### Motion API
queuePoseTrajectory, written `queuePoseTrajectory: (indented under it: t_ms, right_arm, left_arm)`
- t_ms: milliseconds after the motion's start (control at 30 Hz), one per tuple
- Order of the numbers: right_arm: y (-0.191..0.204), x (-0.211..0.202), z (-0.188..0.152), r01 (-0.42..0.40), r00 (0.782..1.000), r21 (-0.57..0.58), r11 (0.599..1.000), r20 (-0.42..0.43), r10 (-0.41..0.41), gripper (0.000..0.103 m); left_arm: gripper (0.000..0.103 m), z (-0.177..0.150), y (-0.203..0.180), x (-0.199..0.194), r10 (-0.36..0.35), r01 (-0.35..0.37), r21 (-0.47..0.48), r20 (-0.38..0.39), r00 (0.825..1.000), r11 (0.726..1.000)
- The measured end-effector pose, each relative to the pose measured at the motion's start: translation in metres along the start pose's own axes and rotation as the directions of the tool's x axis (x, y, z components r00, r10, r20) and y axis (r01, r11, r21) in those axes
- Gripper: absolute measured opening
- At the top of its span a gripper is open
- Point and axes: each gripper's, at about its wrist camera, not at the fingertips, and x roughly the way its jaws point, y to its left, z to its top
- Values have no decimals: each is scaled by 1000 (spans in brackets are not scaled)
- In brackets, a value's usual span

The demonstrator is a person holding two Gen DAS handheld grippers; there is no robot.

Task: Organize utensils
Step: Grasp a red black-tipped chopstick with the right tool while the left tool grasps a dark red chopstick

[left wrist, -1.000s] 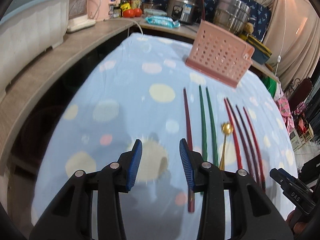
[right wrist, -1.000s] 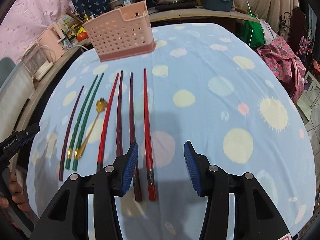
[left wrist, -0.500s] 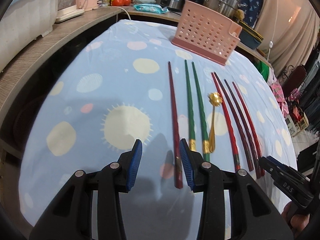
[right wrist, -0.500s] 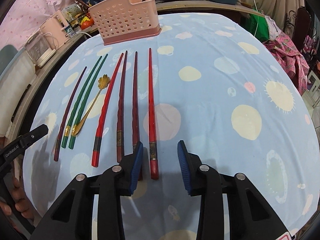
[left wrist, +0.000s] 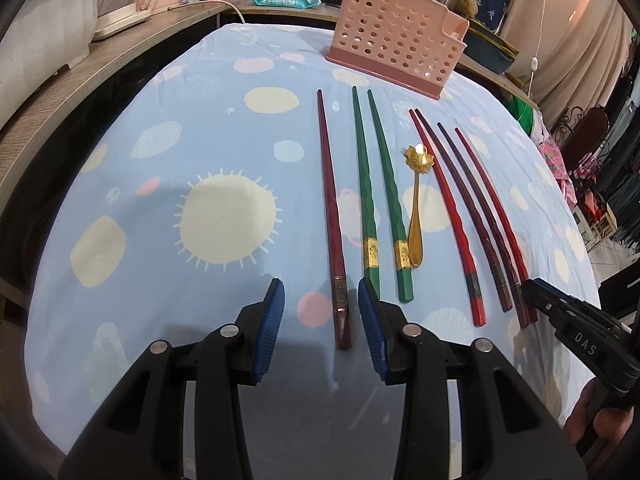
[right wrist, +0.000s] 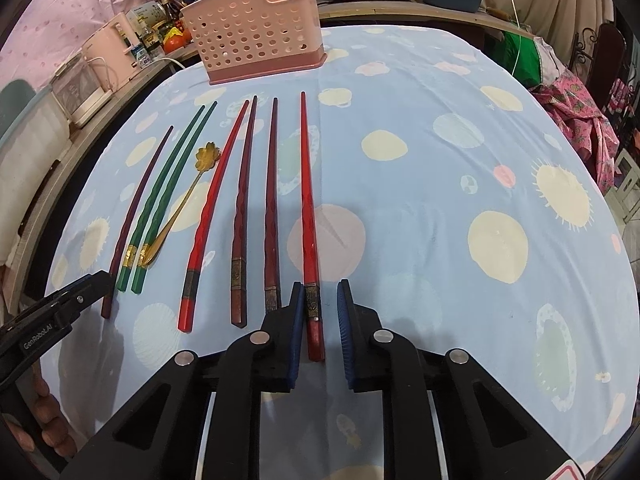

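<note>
Several chopsticks lie side by side on the blue spotted tablecloth (left wrist: 160,208). My left gripper (left wrist: 320,294) is open, its jaws on either side of the near end of the leftmost dark red chopstick (left wrist: 331,200). Beside that lie two green chopsticks (left wrist: 370,192), a gold flower-headed spoon (left wrist: 416,208) and several red chopsticks (left wrist: 460,216). My right gripper (right wrist: 319,292) is open, its jaws on either side of the near end of the rightmost bright red chopstick (right wrist: 308,208). A pink perforated utensil holder (right wrist: 260,28) stands at the far side, also in the left wrist view (left wrist: 396,36).
A counter (left wrist: 60,92) runs along the left with a white bin, pink appliances, tomatoes and pots behind. The right gripper's body (left wrist: 580,332) shows low right in the left wrist view. Chairs and cloth stand off the table's right edge (right wrist: 580,120).
Both grippers have come down and forward toward the chopsticks' near ends. The left now straddles the leftmost dark red chopstick, the right the rightmost bright red one; the right jaws narrowed.
</note>
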Motion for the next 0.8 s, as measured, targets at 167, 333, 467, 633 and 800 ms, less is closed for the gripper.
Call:
queuePoseTrajectory:
  t_ms: [167, 333, 467, 633, 800]
  right_arm:
    - [0, -1, -2, -5, 1000, 0, 1000, 0, 5, 11]
    - [0, -1, -3, -9, 1000, -1, 1000, -1, 9, 8]
    - [0, -1, -3, -9, 1000, -1, 1000, 0, 9, 8]
    - [-1, -2, -4, -9, 1000, -1, 1000, 0, 9, 8]
    - [0, -6, -5, -11, 1000, 1, 1000, 9, 11, 7]
  left_arm:
    - [33, -2, -2, 1, 7, -7, 21, -4, 1000, 1000]
    - [20, -5, -5, 1, 0, 0, 42, -11, 1000, 999]
    - [11, -6, -6, 1, -8, 9, 42, -17, 1000, 999]
    - [7, -6, -5, 1, -17, 18, 34, -21, 1000, 999]
    - [7, -4, -1, -4, -30, 31, 15, -18, 999, 999]
